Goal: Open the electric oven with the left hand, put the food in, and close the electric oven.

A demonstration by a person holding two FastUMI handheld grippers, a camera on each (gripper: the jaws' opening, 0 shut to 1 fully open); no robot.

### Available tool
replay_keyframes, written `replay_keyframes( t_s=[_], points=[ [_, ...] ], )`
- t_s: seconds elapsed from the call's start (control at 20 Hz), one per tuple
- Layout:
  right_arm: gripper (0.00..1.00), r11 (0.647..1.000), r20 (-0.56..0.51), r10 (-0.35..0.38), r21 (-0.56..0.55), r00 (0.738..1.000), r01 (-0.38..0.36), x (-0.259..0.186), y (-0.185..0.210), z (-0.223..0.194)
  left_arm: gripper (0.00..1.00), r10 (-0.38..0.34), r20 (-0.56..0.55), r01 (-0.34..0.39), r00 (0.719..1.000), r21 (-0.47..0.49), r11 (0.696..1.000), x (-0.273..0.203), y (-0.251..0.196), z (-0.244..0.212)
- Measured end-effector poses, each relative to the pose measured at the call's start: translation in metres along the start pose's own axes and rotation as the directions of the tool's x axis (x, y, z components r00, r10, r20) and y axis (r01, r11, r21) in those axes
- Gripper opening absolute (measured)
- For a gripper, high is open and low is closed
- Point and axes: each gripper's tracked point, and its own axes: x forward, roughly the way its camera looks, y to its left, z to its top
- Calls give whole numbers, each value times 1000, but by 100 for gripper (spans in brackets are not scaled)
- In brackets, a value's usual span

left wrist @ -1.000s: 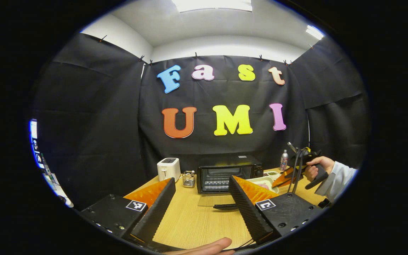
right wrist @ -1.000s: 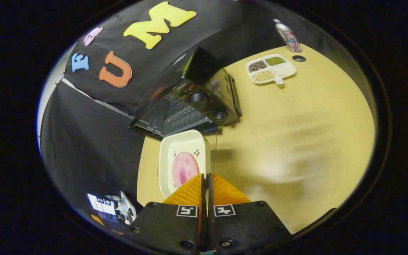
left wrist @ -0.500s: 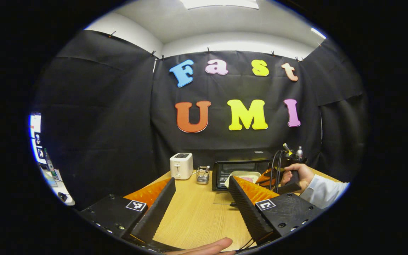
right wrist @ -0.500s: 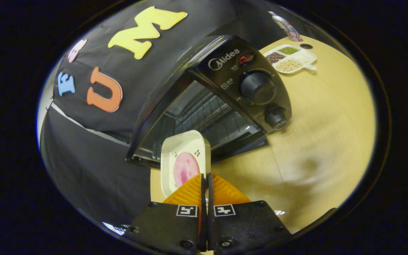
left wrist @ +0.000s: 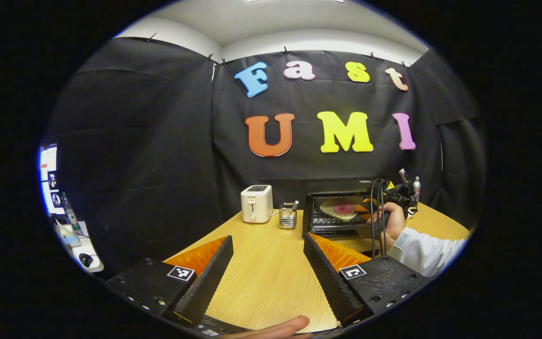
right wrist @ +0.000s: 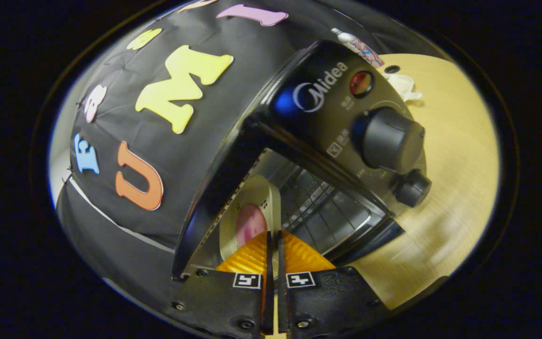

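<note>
The black electric oven [left wrist: 320, 221] stands at the back of the wooden table [left wrist: 266, 240] with its door down. A white plate [right wrist: 252, 207] carrying a pink slice of food [right wrist: 251, 223] is partly inside the oven's mouth [right wrist: 299, 188], over the wire rack [right wrist: 332, 214]. My right gripper [right wrist: 273, 238] is shut on the plate's near rim. From the left gripper view, the plate [left wrist: 344, 208] sits in the oven opening, with a hand [left wrist: 393, 221] holding the right gripper [left wrist: 362, 207]. My left gripper [left wrist: 268, 263] is open over the table, well short of the oven, holding nothing.
A white toaster [left wrist: 257, 203] and a small wire utensil holder [left wrist: 288, 215] stand left of the oven. A bottle [left wrist: 416, 187] stands behind its right side. The oven's two knobs [right wrist: 386, 139] are right of the opening. Screens [left wrist: 47, 176] glow far left.
The right gripper has carried the plate forward from in front of the oven into its mouth. In the left gripper view the oven has moved right, and the open left gripper stays back.
</note>
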Motion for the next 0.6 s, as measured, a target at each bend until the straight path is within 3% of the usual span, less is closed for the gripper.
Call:
replay_keyframes(
  t_s=[0.1, 0.2, 0.4, 0.45, 0.5, 0.55, 0.6],
  points=[
    [5, 1000, 13, 6, -31, 1000, -6, 6, 1, 0, 96, -33, -5, 33, 999, -26, 999, 5, -3, -5],
    [14, 998, 9, -13, -55, 1000, 14, 8, -6, -1, 96, -41, -5, 41, 999, -36, 999, 7, -2, -8],
    [54, 990, 28, 28, -138, 999, -24, -8, -1, -1, 96, -53, -18, 53, 998, -34, 998, 7, -7, -10],
    [59, 986, 31, 37, -164, 999, -31, -15, 1, -2, 96, -58, -18, 58, 998, -39, 998, 6, -9, -9],
    [76, 983, 37, 50, -181, 998, -42, -25, 4, -2, 96, -63, -19, 62, 998, -49, 997, 5, -11, -8],
    [71, 979, 39, 57, -196, 998, -48, -34, 6, -3, 96, -71, -23, 70, 997, -59, 996, 4, -15, -7],
    [85, 975, 37, 76, -213, 996, -67, -44, 9, -4, 96, -80, -23, 78, 997, -65, 995, 2, -20, -7]
  ],
)
